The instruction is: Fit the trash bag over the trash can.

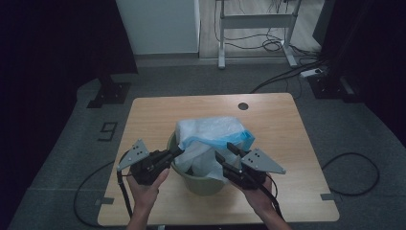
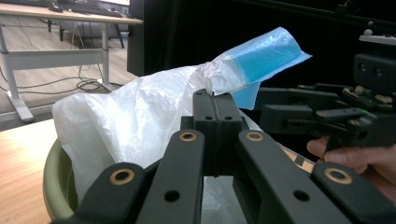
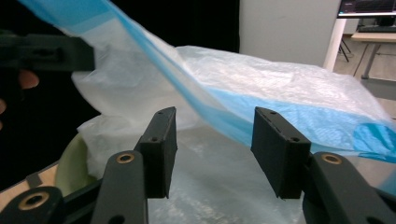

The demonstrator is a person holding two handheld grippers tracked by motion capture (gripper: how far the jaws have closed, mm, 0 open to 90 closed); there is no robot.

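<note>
Left gripper [image 1: 178, 151] fingers pinch the white bag [image 1: 210, 139] at the green bin's [image 1: 203, 184] rim near the desk's [image 1: 148, 110] front edge, right gripper [image 1: 224, 152] fingers half-open, probably to spread the liner.

From my remote seat I see the wooden tabletop [image 1: 158, 112] at the centre of the high view, with a dark round hole [image 1: 243, 106] near its far edge. Grey floor [image 1: 62, 143] surrounds it. At the left of the frame a number marking [image 1: 108, 130] lies on the floor, just beside a black stand foot [image 1: 109, 94]. At the top centre stands a white desk frame [image 1: 256, 21] with tangled cables [image 1: 268, 44] beneath it. A black cable [image 1: 356, 172] loops at the lower right, and a white panel [image 1: 158, 26] fills the upper left centre.
</note>
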